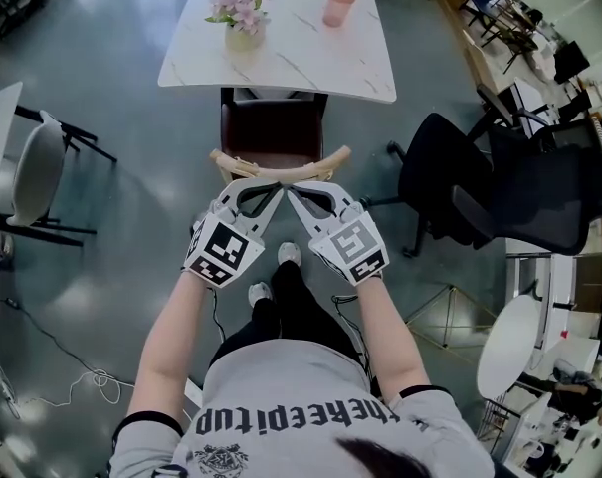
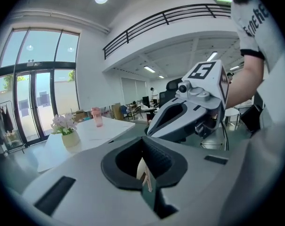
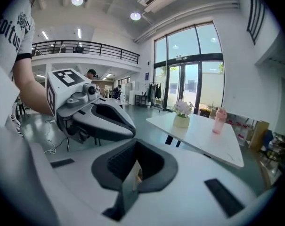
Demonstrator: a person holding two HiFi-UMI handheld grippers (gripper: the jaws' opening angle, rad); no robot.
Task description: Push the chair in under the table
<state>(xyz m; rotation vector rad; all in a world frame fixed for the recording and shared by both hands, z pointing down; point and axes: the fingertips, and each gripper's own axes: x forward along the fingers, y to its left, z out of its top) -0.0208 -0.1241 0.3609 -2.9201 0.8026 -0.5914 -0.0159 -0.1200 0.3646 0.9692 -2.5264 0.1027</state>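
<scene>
A chair with a brown seat (image 1: 271, 132) and a curved pale wooden backrest (image 1: 325, 163) stands in front of the white marble table (image 1: 291, 53), the seat's far end at the table edge. My left gripper (image 1: 277, 192) and right gripper (image 1: 293, 192) are both shut, tips close together just on my side of the backrest's middle; whether they touch it I cannot tell. The left gripper view has its own shut jaws (image 2: 146, 175), the right gripper (image 2: 180, 117) beside them and the table (image 2: 109, 128) beyond. The right gripper view has its shut jaws (image 3: 133, 175) and the left gripper (image 3: 95, 117).
On the table stand a flower pot (image 1: 243, 23) and a pink cup (image 1: 338, 1). A black office chair (image 1: 450, 182) is close on the right, a white chair (image 1: 32, 172) on the left. A cable (image 1: 82, 376) lies on the floor. My feet (image 1: 276, 272) are behind the chair.
</scene>
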